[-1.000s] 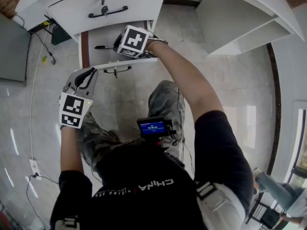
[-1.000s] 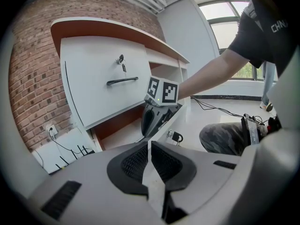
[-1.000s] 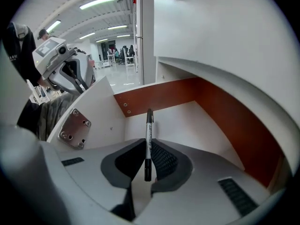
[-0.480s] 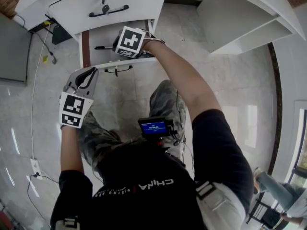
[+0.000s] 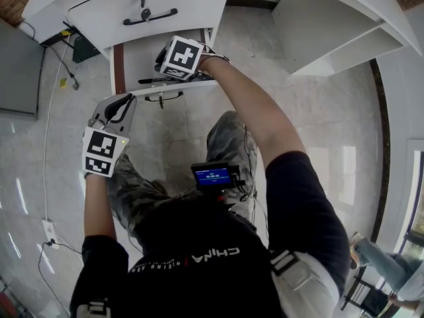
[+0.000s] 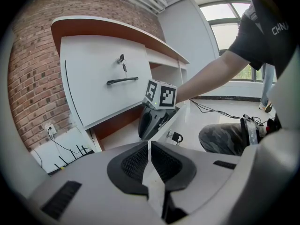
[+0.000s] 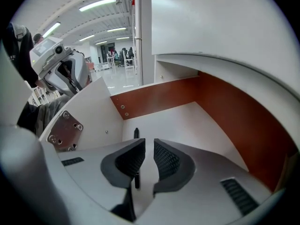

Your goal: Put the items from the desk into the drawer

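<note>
One pen lies in the drawer (lengthwise along its front panel).

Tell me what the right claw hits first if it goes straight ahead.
Probably the brown end wall of the drawer, passing over the pen lying on its floor below the slightly parted right claw. If the line dips, the pen comes first; depth is unclear.

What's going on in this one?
A person is putting things into the open drawer under the desk. The right gripper is down inside it, jaws slightly apart, and a black pen lies on the drawer floor beneath them, apparently not clamped. The left gripper hangs outside the drawer, jaws together with nothing between them.
</note>
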A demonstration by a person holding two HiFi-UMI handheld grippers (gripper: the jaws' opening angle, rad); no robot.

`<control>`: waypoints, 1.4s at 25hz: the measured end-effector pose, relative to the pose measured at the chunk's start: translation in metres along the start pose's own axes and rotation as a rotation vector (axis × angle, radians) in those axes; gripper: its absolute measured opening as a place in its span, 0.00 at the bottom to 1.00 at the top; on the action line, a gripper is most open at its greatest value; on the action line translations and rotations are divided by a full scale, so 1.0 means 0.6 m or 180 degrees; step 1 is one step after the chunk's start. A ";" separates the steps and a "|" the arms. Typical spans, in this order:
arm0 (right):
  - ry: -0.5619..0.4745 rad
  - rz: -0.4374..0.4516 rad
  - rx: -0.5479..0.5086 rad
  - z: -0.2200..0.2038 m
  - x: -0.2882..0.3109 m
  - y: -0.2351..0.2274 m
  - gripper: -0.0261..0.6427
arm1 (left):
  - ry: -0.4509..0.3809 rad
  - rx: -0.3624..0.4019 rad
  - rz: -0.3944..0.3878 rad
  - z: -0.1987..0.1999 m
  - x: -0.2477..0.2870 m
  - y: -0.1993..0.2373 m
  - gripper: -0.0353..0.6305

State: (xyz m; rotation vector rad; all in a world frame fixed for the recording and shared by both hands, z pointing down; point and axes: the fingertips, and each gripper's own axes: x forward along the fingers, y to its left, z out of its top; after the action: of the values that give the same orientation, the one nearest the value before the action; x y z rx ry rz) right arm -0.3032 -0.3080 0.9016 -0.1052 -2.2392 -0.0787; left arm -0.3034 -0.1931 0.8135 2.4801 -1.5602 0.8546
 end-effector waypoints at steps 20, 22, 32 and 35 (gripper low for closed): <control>-0.0540 -0.0340 -0.0132 0.047 -0.172 0.029 0.10 | 0.0150 0.0178 -0.0007 -0.002 -0.005 -0.005 0.09; -0.0749 -0.0413 -0.0096 0.065 -0.211 0.044 0.10 | 0.0151 0.0177 -0.0004 -0.002 -0.005 -0.006 0.09; -0.1253 -0.0306 0.0175 0.054 -0.275 0.184 0.10 | 0.0149 0.0216 0.0035 0.000 -0.006 -0.006 0.09; -0.1086 -0.0490 0.0155 0.018 -0.253 0.192 0.10 | 0.0143 0.0230 0.0051 0.000 -0.007 -0.007 0.09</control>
State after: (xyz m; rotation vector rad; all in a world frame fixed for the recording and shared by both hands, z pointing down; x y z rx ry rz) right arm -0.2058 -0.1994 0.7782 0.0873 -2.5859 -0.0951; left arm -0.3012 -0.1879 0.8124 2.4817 -1.5638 0.9793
